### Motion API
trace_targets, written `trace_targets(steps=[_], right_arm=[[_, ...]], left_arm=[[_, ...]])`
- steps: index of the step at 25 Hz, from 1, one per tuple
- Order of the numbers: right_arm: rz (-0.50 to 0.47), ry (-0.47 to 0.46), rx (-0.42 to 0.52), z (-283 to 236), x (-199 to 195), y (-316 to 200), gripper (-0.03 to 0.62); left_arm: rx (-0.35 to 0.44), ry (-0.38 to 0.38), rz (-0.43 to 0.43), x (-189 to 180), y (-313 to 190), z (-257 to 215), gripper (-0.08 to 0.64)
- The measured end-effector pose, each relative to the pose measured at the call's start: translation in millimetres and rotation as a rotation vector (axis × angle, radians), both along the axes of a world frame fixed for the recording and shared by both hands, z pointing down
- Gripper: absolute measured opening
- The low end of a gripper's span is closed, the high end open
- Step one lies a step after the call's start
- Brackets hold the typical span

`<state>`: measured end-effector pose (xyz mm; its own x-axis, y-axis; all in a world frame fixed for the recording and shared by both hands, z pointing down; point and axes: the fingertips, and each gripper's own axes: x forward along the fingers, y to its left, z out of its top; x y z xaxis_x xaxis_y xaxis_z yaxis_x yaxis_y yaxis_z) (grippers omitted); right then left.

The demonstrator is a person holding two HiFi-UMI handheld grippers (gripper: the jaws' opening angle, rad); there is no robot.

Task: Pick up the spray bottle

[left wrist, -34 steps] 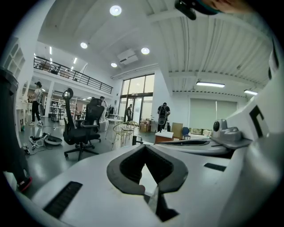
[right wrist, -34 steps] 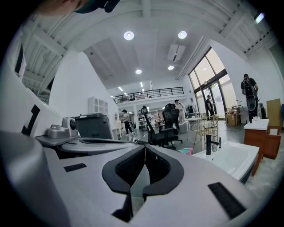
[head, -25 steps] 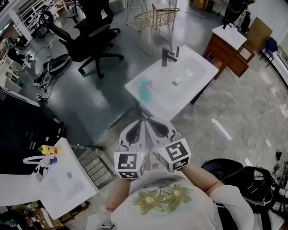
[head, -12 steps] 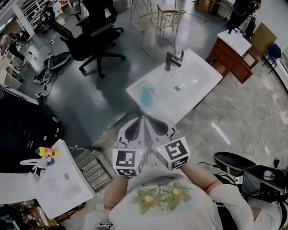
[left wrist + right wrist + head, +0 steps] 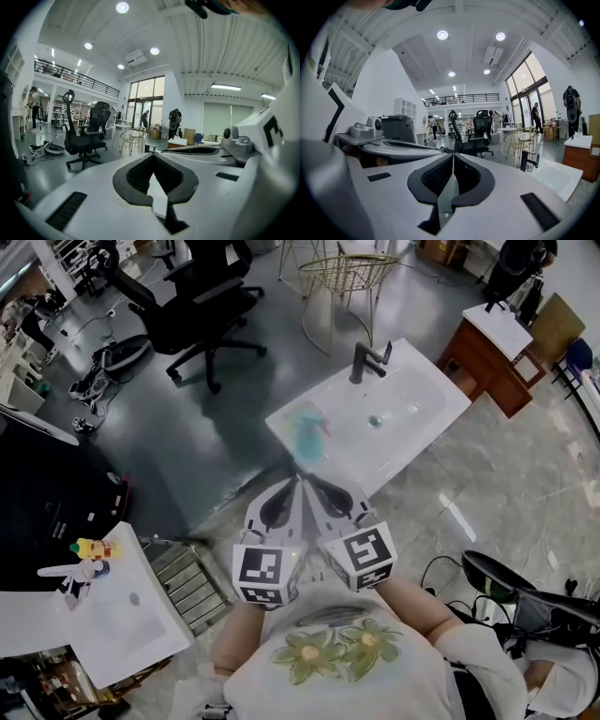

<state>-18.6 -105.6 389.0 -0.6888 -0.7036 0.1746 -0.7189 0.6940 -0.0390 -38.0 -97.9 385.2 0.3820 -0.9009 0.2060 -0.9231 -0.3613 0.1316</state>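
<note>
The spray bottle (image 5: 306, 432), translucent teal, stands on the near left corner of a white sink basin (image 5: 422, 395) in the head view. My left gripper (image 5: 292, 483) and right gripper (image 5: 307, 481) are held side by side in front of the person's chest, pointing at the basin and short of the bottle. Both are shut with nothing between their jaws. In the left gripper view the left gripper (image 5: 153, 154) has its tips together. In the right gripper view the right gripper (image 5: 453, 155) is the same. The bottle shows in neither gripper view.
A black faucet (image 5: 367, 360) rises at the basin's far edge. A black office chair (image 5: 202, 296) and a wire chair (image 5: 347, 277) stand beyond. A second white basin (image 5: 122, 624) with small bottles (image 5: 89, 549) is at lower left, beside a metal grate (image 5: 192, 582).
The person and both grippers have edged forward together toward the basin, which now looks slightly larger. Both pairs of jaws have stayed shut.
</note>
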Motion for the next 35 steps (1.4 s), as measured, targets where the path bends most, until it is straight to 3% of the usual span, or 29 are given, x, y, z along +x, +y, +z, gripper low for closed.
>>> trace_targets(steps=[16,22,35], right_arm=[[0.027,0.049,-0.045,20.5,-4.1,-38.0,0.025],[0.012,0.125,-0.078,34.3,-4.5,-63.4,0.025],[0.001,0.197,-0.123,58.0,-6.2,-99.9,0.026]], left_arm=[[-0.043,0.005,0.039,-2.6,-38.0,21.6,0.009],[-0.067,-0.002,0.066,-2.3,-66.2,29.7,0.009],[-0.116,-0.024,0.096,-11.2,-99.8,42.5,0.009]])
